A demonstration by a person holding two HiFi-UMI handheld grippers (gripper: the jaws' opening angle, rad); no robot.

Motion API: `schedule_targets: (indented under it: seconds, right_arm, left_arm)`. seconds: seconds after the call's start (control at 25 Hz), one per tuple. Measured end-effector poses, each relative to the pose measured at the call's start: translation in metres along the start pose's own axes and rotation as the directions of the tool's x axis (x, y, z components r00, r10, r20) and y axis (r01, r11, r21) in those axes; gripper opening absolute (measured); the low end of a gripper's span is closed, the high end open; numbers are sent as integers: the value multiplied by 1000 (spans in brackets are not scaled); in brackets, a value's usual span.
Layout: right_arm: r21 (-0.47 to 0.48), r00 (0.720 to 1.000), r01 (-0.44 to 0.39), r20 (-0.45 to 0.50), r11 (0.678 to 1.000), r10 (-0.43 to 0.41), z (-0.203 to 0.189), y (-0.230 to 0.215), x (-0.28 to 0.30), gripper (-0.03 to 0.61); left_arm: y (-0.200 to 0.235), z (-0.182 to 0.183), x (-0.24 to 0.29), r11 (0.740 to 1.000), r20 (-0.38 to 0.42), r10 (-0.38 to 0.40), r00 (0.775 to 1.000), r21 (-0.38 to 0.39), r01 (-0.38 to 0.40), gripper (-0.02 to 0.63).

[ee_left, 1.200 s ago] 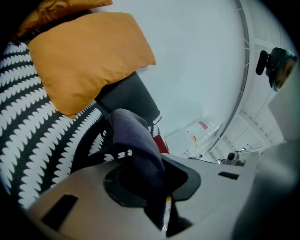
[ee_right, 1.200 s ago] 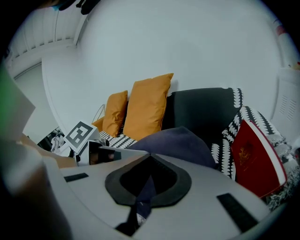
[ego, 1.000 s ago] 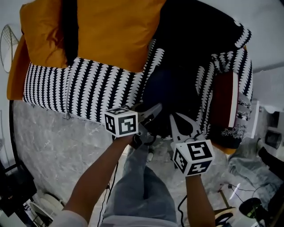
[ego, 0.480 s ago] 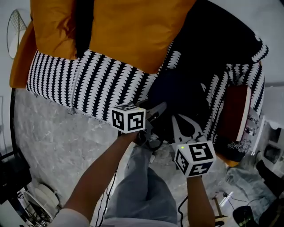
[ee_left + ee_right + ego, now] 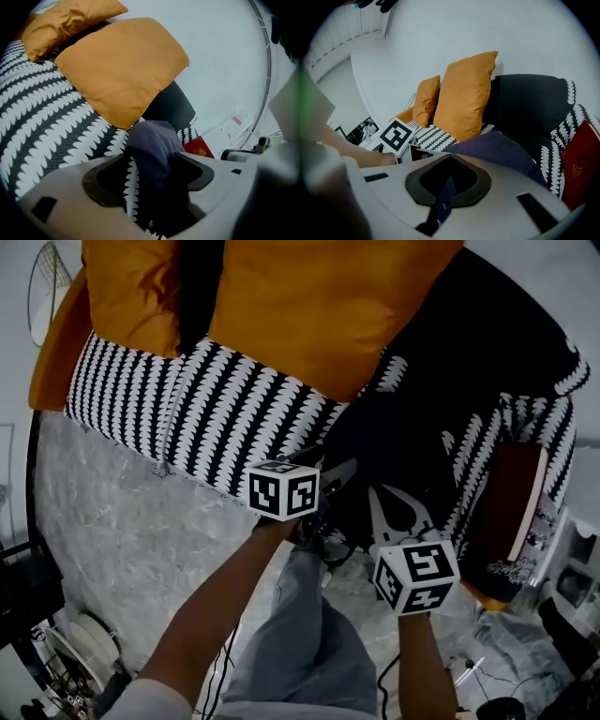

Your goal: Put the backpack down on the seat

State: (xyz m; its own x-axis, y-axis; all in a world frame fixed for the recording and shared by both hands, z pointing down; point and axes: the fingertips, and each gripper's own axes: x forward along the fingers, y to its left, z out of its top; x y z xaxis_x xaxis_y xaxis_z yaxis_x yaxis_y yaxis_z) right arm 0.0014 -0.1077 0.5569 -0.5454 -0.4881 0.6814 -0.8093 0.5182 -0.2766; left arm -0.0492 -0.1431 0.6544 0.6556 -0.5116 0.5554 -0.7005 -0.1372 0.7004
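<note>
The dark navy fabric backpack rests on the black-and-white patterned sofa seat, beside the orange cushion. The left gripper jaws are opening around its fabric, likely releasing. The right gripper jaws pinch a strap, steadying.

Honestly, nothing here is actually readable: no words, brand names or numbers anywhere. The closest thing is the black-and-white square marker patterns on the white cube of the left gripper and the matching cube of the right gripper. They're just blocks, not letters. The flat red book-like thing has a small gold emblem, too blurry to read.
</note>
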Motion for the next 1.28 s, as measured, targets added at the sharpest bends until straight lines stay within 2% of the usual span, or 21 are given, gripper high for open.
schedule_targets:
  seconds: [0.16, 0.32, 0.6, 0.88, 1.12, 1.28]
  right_arm:
    - [8, 1000, -1, -14, 1000, 1, 9, 6, 1, 2]
    - [14, 1000, -1, -10, 1000, 1, 13, 9, -2, 2]
    - [10, 1000, 4, 28, 1000, -4, 27, 29, -27, 2]
    - [10, 998, 5, 63, 1000, -5, 54, 63, -63, 2]
    - [60, 989, 14, 145, 998, -23, 73, 87, -112, 2]
    - [44, 981, 13, 190, 999, -22, 85, 108, -144, 2]
  left_arm:
    - [5, 9, -13, 998, -3, 51, 999, 33, -51, 311]
    - [6, 11, -24, 997, -14, 70, 997, 32, -70, 311]
    - [-18, 20, -67, 992, 17, 99, 995, 79, -100, 310]
    - [-75, 31, -122, 980, 34, 86, 996, 178, -91, 285]
    - [-127, 39, -171, 970, 98, 74, 992, 224, -94, 262]
    - [-163, 45, -206, 951, 145, 59, 988, 291, -100, 245]
